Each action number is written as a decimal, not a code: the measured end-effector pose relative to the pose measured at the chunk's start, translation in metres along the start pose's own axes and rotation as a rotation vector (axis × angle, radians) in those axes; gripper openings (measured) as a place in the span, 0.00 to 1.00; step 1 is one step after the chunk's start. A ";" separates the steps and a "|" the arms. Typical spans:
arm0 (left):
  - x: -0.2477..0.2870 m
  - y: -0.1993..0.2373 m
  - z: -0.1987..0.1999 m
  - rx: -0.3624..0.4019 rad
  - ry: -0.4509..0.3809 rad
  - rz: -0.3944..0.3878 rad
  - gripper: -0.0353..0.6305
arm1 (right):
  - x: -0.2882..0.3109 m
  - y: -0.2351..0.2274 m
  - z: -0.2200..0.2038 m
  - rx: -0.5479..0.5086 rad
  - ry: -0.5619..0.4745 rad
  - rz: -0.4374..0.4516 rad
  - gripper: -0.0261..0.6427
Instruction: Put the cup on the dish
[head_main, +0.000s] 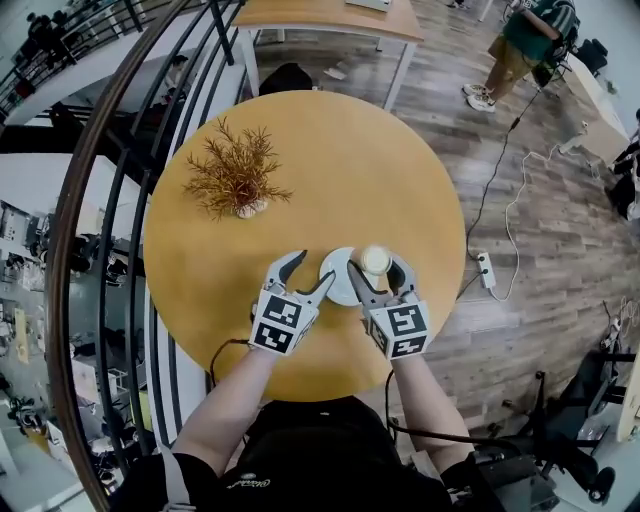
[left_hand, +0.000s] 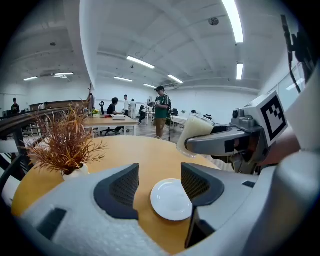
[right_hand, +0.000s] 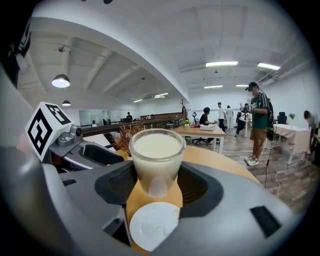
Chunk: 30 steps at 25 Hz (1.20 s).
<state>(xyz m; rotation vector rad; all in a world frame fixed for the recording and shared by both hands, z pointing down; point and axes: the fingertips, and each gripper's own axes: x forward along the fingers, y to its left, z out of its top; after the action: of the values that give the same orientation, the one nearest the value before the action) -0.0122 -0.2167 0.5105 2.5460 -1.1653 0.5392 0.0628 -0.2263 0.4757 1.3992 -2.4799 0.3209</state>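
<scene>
A clear cup (right_hand: 156, 157) full of a cream-white liquid sits between the jaws of my right gripper (right_hand: 156, 182), which is shut on its sides. In the left gripper view the cup (left_hand: 194, 134) hangs slightly tilted above the table, up and to the right of the dish. The small white dish (head_main: 336, 278) lies empty on the round yellow table (head_main: 350, 160); the cup (head_main: 376, 260) is over its right edge. My left gripper (head_main: 310, 272) stands open just left of the dish, and the dish (left_hand: 171, 199) shows between its fingers, with nothing held.
A dry brown plant (head_main: 238, 175) in a small white pot stands at the table's far left. A dark curved railing (head_main: 120, 200) runs along the left. A person (head_main: 520, 50) stands on the wood floor at the far right, and a power strip (head_main: 486, 270) lies by the table.
</scene>
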 end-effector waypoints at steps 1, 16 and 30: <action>0.004 0.001 -0.004 -0.001 0.007 -0.002 0.45 | 0.003 -0.002 -0.005 0.006 0.005 -0.003 0.41; 0.048 -0.003 -0.072 -0.044 0.115 -0.061 0.44 | 0.034 -0.015 -0.092 0.055 0.115 -0.027 0.41; 0.049 -0.003 -0.082 -0.054 0.133 -0.072 0.44 | 0.055 -0.012 -0.141 0.019 0.300 -0.017 0.41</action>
<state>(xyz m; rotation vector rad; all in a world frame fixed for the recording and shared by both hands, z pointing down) 0.0018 -0.2138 0.6047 2.4547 -1.0244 0.6403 0.0639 -0.2305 0.6279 1.2731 -2.2260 0.5116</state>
